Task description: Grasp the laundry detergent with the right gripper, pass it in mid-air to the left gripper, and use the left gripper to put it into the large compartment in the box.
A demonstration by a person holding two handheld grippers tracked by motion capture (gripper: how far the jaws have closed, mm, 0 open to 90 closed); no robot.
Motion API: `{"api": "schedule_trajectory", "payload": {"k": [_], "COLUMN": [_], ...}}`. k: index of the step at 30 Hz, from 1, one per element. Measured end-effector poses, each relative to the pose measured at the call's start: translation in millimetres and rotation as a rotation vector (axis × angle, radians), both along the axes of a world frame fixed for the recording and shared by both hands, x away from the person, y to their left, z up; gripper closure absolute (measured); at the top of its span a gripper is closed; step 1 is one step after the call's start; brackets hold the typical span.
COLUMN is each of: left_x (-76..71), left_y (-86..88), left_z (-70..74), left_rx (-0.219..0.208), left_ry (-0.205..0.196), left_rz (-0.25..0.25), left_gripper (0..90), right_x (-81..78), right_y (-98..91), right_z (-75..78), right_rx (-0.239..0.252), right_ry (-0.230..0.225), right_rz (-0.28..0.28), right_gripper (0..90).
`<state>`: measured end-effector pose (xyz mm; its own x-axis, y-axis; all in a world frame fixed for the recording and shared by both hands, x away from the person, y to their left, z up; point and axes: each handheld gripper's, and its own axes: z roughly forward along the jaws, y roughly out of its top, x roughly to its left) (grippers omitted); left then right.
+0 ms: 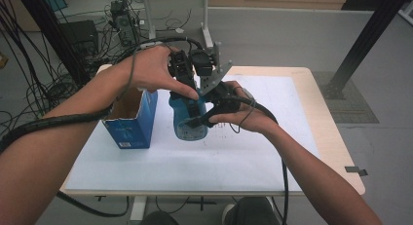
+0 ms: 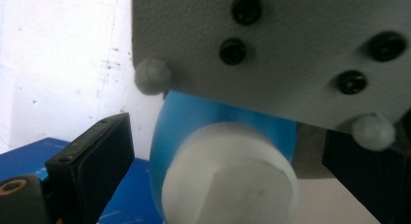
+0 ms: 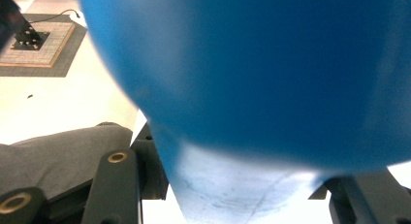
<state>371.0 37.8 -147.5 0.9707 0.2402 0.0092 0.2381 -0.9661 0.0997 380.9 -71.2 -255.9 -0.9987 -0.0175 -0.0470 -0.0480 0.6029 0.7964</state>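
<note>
Blue bottle [image 1: 189, 121] upright on table [image 1: 272, 152], beside box [image 1: 131, 120]. Right gripper [image 1: 207, 119] clamps bottle body. Left gripper [image 2: 213, 151] over white cap [image 2: 230, 178], jaws spread, not gripping. Cap on; uncapping likely pending.

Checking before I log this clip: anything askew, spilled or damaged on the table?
Nothing spilled or damaged. The blue bottle stands upright on the white sheet, white cap on, right tongs clamped on its body. The open blue box stands beside it.
</note>
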Motion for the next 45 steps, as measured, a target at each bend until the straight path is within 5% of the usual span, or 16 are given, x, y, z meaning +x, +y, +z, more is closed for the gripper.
{"api": "schedule_trajectory", "payload": {"k": [45], "left_x": [0.5], "left_y": [-3.0], "left_z": [-2.1], "left_rx": [-0.006], "left_ry": [0.013], "left_rz": [-0.009], "left_gripper": [5.0], "right_x": [-0.4], "right_y": [-2.4], "right_z": [6.1], "right_rx": [0.027], "right_ry": [-0.007], "right_rz": [0.011], "right_gripper": [43.6]}}
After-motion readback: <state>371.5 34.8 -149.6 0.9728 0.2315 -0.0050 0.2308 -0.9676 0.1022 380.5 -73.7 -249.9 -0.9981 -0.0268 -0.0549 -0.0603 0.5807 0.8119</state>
